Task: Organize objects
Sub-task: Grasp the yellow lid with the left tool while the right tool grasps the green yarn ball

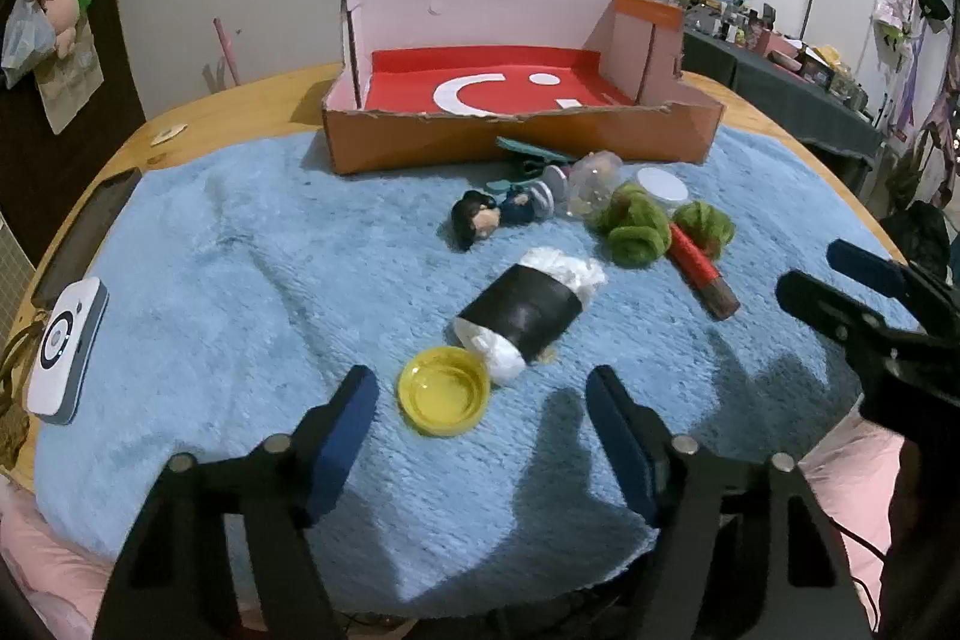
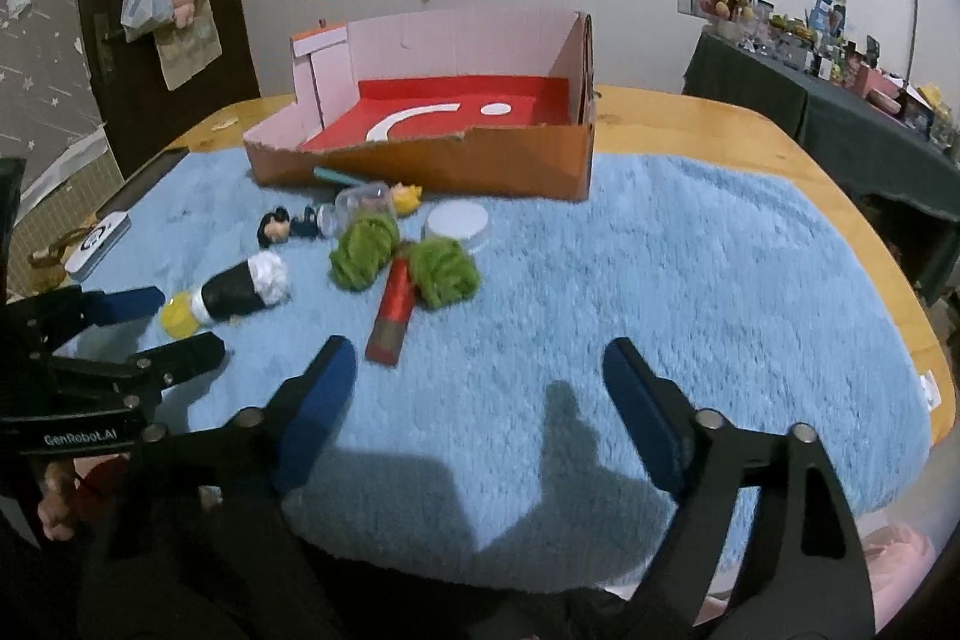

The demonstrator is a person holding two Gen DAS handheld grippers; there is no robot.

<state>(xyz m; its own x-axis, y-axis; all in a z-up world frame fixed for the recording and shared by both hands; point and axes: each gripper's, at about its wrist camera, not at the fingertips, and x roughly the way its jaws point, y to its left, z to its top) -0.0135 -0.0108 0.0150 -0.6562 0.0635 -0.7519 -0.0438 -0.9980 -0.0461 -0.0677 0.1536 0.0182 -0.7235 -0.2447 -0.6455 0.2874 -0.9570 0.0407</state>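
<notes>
left tongs (image 1: 480, 388) released, jaws spread wide, nothing between them, low over the near edge of the blue rug (image 1: 240, 250). yellow lid (image 1: 443, 391) lies open side up on the rug just ahead of the gap between the fingers, touching the white end of the black roll (image 1: 522, 313). the roll lies on its side, white stuffing poking out at both ends.

right tongs (image 2: 480, 364) also released, wide apart, holding nothing, over bare rug on the right half. from the right wrist view the left tongs sit at the far left, one finger (image 2: 129, 304) just beside the yellow lid.

rest of the pile sits mid-rug, between the roll and the box:
- dark-haired figurine (image 1: 480, 220) lying down
- two green yarn clumps (image 1: 633, 223), red stick (image 1: 699, 274) lying between them, brown end toward the camera
- clear jar (image 1: 585, 184) on its side, white round lid (image 1: 663, 187) just beside it
- small yellow-haired figure (image 2: 407, 197) next to the jar, seen only in the right view
- teal clip (image 1: 531, 151) against the box front

orange cardboard box (image 1: 516, 142) stands open at the far edge of the rug on the wooden surface (image 1: 252, 100), red liner inside, nothing visible in it. white gadget (image 1: 63, 349) at the rug's left edge, well apart from the pile.
</notes>
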